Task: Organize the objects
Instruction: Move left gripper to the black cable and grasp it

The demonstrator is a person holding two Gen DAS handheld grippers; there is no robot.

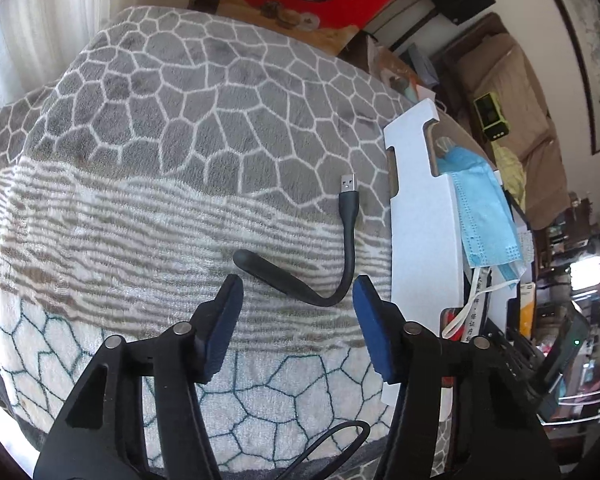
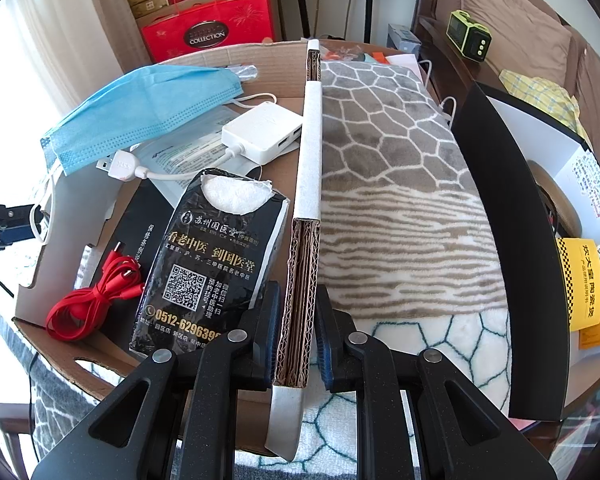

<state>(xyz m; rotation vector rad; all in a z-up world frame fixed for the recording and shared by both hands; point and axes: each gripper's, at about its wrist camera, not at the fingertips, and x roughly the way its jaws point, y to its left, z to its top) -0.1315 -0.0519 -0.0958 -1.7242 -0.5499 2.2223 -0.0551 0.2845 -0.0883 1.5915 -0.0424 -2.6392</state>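
Judging the USB lamp [image 1: 300, 280] light and bendy, we'd pinch its stiffer head at ten o'clock; left gripper [image 1: 298, 292] gapes wide above, right gripper [image 2: 298, 320] clamps the box wall [image 2: 300, 280]

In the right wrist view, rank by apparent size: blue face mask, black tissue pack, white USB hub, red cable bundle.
1. Black tissue pack and blue face mask: alike, and the pack is nearer, so unranked.
2. Red cable bundle.
3. White USB hub: lies farther back, so unsure.
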